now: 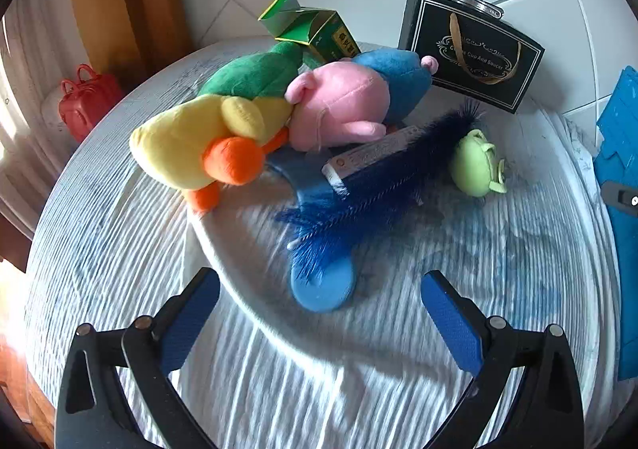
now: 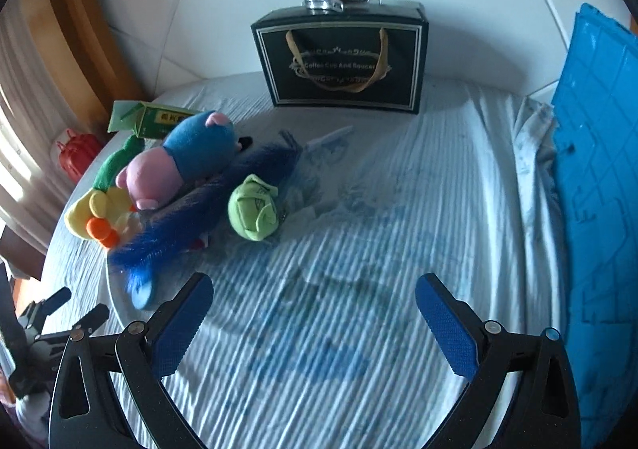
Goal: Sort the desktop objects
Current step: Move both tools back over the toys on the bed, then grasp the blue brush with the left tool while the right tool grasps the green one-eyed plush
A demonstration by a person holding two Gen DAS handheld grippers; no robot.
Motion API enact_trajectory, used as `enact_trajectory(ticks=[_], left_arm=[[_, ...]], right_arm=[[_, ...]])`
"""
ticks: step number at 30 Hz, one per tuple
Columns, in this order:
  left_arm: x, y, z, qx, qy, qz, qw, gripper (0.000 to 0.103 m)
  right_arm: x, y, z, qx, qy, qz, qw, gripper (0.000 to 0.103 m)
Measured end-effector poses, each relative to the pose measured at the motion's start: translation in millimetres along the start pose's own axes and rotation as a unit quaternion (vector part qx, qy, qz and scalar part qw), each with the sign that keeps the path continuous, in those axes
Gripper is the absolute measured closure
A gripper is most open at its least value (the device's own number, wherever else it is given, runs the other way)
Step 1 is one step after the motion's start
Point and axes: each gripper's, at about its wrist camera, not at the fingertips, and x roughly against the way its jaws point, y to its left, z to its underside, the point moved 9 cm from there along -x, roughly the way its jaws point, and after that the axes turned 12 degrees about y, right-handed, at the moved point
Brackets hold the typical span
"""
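blue bristly brush point(image 1: 371, 186) lies on the white cloth point(image 1: 119, 249) at twelve o'clock of the left gripper point(image 1: 319, 313), its fingers spread wide and empty. yellow duck plush point(image 1: 199, 142) sits at eleven, green toy point(image 1: 476, 164) at one. right gripper point(image 2: 313, 315) likewise gapes, holding nothing, black gift box point(image 2: 343, 58) at twelve

Both wrist views face the toy pile point(image 1: 303, 138) (left nearer).
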Motion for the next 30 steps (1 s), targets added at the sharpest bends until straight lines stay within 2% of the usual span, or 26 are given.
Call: enact_trajectory(ticks=[4, 9, 14, 17, 18, 19, 21, 24, 28, 29, 30], left_arm=[[-12.7, -19.6, -35.4, -0.017, -0.016, 0.012, 0.9997, 0.001], [-41.7, -57.9, -71.8, -0.054, -0.013, 0.032, 0.9979, 0.001], [-76.6, -88.7, -86.5, -0.113, 0.016, 0.004, 0.9935, 0.001], [-101.5, -96.3, -87.6, -0.114, 0.054, 0.02, 0.9919, 0.001], [-106.5, -96.2, -87.8, -0.109, 0.06, 0.02, 0.992, 0.001], [-106.2, -96.6, -89.3, -0.112, 0.05, 0.01, 0.9924, 0.001], [-109.3, -101.1, -89.1, -0.123, 0.056, 0.004, 0.9909, 0.001], [-112.3, -103.6, -89.7, -0.131, 0.056, -0.015, 0.9896, 0.001], [-111.4, -108.7, -86.6, -0.148, 0.049, -0.028, 0.9874, 0.002], [-109.8, -109.4, -86.0, -0.149, 0.047, -0.025, 0.9873, 0.008], [-106.8, -110.2, -85.6, -0.152, 0.043, -0.023, 0.9871, 0.013]], right_arm=[[-35.8, 3.6, -15.3, -0.003, 0.026, -0.009, 1.0, 0.0], [-68.3, 18.3, -37.2, 0.017, 0.046, -0.004, 0.999, 0.0], [-88.7, 29.0, -56.2, 0.006, 0.047, -0.009, 0.999, 0.0], [-101.7, 35.2, -61.9, 0.012, 0.063, -0.015, 0.998, 0.002], [-105.8, 37.5, -62.8, 0.016, 0.068, -0.013, 0.998, 0.006], [-111.4, 39.8, -63.8, 0.02, 0.072, -0.009, 0.997, 0.008], [-119.7, 41.8, -65.2, 0.021, 0.079, -0.007, 0.997, 0.019], [-130.7, 47.1, -67.4, 0.017, 0.091, -0.031, 0.995, 0.019], [-139.2, 55.7, -69.9, 0.028, 0.101, -0.038, 0.994, 0.019], [-141.2, 57.5, -69.6, 0.03, 0.105, -0.042, 0.993, 0.023], [-141.0, 60.6, -69.5, 0.031, 0.105, -0.055, 0.992, 0.04]])
